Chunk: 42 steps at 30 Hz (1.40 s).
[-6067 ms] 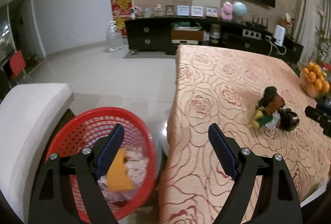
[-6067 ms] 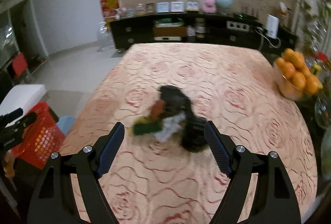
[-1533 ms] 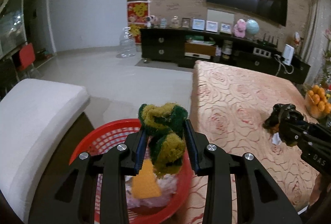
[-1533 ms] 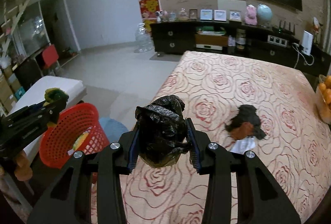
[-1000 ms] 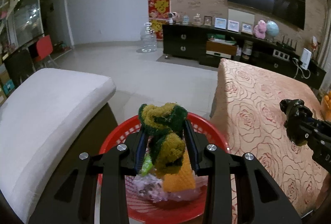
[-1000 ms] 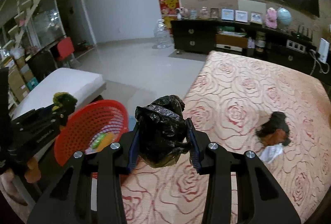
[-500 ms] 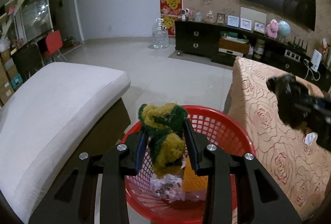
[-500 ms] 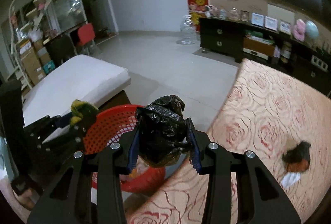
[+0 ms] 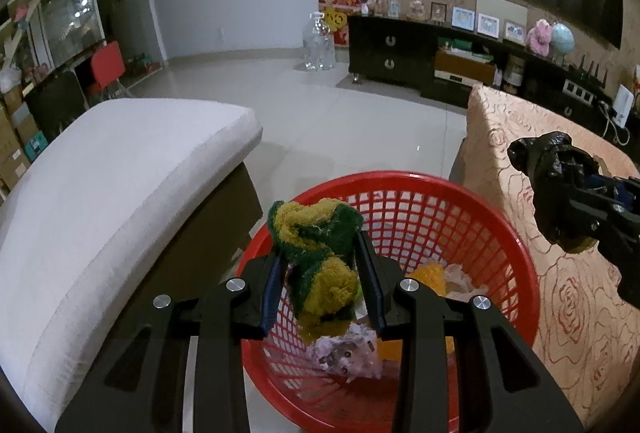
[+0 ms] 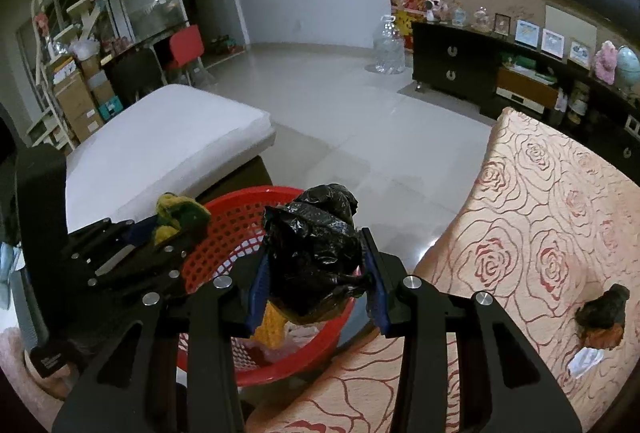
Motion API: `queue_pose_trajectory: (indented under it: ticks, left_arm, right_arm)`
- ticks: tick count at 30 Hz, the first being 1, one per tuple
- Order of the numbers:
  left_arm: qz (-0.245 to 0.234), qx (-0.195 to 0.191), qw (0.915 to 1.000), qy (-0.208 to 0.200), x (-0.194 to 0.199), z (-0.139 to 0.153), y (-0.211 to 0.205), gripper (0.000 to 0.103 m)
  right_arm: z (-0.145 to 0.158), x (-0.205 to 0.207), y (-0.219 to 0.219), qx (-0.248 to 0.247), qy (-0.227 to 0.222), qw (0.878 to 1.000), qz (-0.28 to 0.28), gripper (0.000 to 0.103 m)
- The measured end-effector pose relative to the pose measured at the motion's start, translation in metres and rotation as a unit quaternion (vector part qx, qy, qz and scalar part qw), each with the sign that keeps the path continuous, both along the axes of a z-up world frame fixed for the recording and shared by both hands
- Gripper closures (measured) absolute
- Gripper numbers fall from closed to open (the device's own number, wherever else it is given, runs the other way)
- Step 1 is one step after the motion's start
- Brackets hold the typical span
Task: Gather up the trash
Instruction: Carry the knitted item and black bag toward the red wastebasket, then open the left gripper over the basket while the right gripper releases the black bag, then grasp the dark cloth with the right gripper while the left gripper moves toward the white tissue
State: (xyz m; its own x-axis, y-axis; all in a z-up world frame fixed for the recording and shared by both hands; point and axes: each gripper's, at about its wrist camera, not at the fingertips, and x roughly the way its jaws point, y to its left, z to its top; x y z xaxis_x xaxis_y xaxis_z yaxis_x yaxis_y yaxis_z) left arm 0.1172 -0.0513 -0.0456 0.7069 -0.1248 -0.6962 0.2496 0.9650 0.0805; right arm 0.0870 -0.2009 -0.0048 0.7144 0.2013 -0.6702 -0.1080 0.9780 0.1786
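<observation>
Two hand-held grippers: left (image 9: 320, 267) pinching fuzzy yellow-green rag (image 9: 316, 253), right (image 10: 316, 283) pinching crumpled black bag (image 10: 312, 265), above red basket (image 9: 516, 253).

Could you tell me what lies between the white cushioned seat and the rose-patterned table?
The red basket stands between the white seat and the table, with trash already in it; bare floor tiles stretch beyond it. Both wrist views show this.

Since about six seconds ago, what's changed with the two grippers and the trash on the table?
Both grippers were open then. Now the left gripper clamps the green-and-yellow rag over the red basket, and the right gripper carries the black bag toward it. Both came off the table pile. A dark scrap remains on the tablecloth; the basket's earlier contents are unchanged.
</observation>
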Motion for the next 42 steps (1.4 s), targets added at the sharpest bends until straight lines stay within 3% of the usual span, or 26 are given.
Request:
queue_pose_trajectory:
  ticks: [14,16,21,28,42]
  left_arm:
    - [0.001,0.008,0.9996,0.026,0.008,-0.012,0.002,0.068]
    - [0.001,0.006,0.9996,0.029,0.010,-0.013,0.003,0.063]
    - [0.001,-0.010,0.9993,0.035,0.011,-0.013,0.007,0.047]
    - [0.009,-0.037,0.9983,0.044,0.013,-0.011,0.015,0.030]
    - [-0.003,-0.105,0.9944,0.016,0.000,0.018,0.015,0.022]
  right_arm:
    - [-0.014,0.013,0.011,0.008,0.026,0.999,0.023,0.062]
    - [-0.015,0.014,0.013,0.012,0.029,0.999,0.026,0.059]
    - [-0.014,0.015,0.011,0.027,0.029,0.999,0.026,0.041]
    - [-0.012,0.010,0.004,0.041,0.028,0.999,0.019,0.037]
    - [0.003,-0.019,-0.048,0.042,0.004,0.998,-0.043,0.032]
